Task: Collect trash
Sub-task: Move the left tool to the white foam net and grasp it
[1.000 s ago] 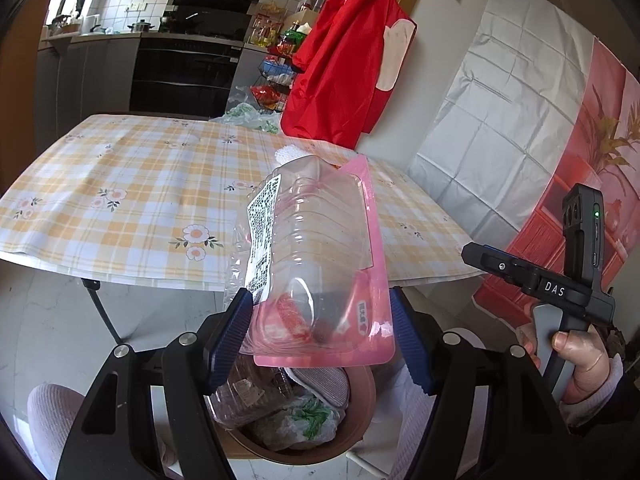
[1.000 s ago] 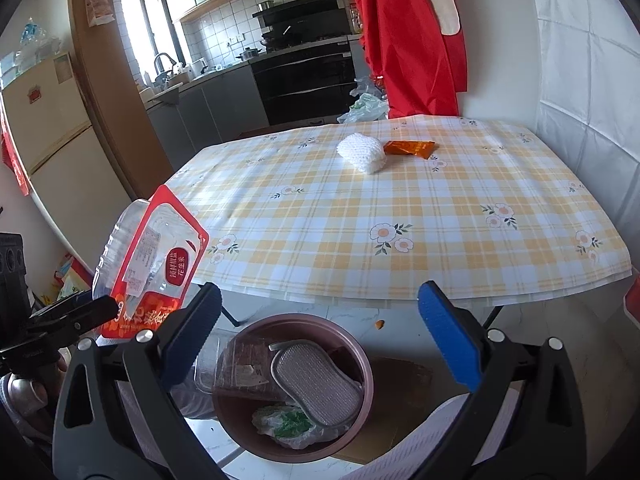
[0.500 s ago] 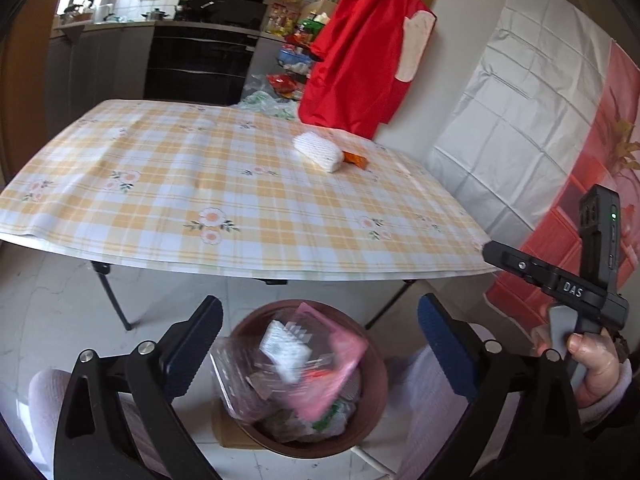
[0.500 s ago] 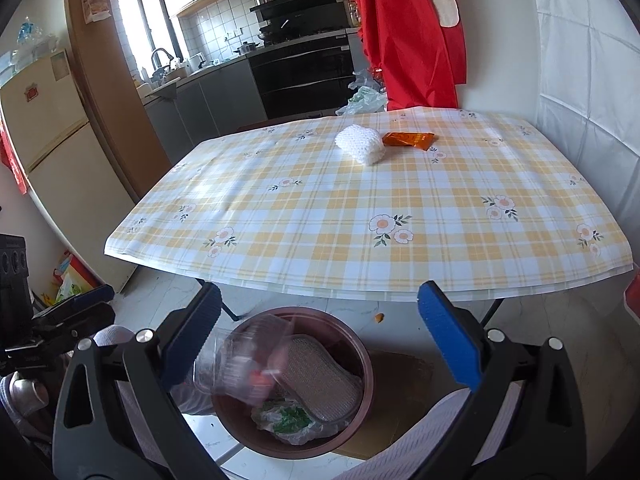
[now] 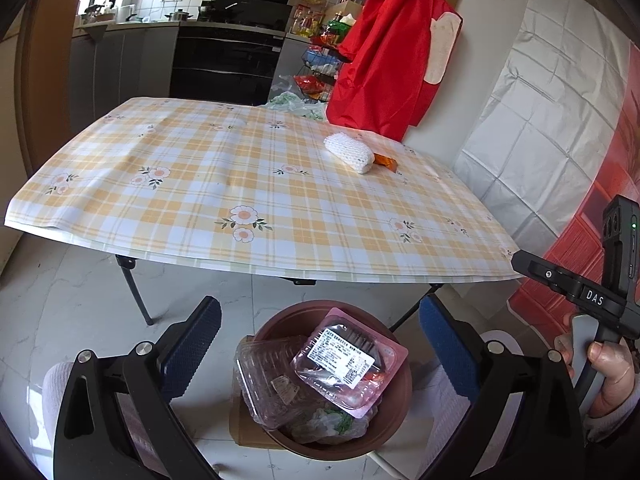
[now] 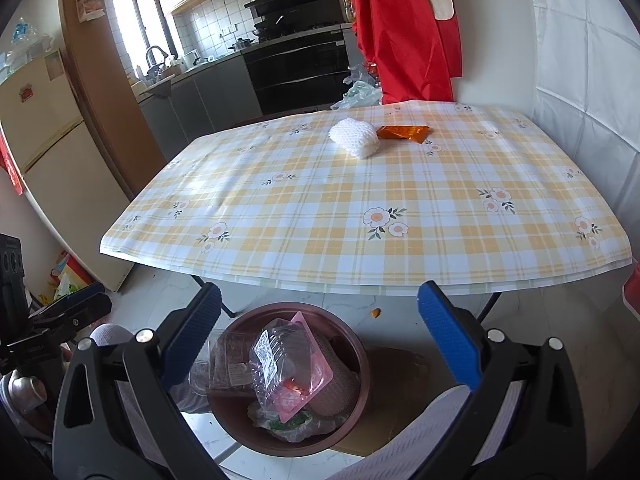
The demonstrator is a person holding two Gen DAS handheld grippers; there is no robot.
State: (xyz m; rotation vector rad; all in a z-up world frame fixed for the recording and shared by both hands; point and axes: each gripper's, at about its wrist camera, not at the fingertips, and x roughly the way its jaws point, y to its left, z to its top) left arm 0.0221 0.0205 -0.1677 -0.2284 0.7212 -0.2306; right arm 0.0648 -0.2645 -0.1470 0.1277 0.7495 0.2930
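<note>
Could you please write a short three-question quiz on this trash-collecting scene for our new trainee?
1. True or false: the pink-backed tray lies in the brown bin.
2. Which items remain on the table?
3. Is the left gripper open or shut?

Key:
1. True.
2. The white mesh pad and the orange wrapper.
3. Open, nothing between its fingers.

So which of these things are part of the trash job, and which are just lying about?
Job: bin; pink tray and clear box inside it; white mesh wad and orange wrapper on the table.

Lying about: red garment, fridge, stove.
</note>
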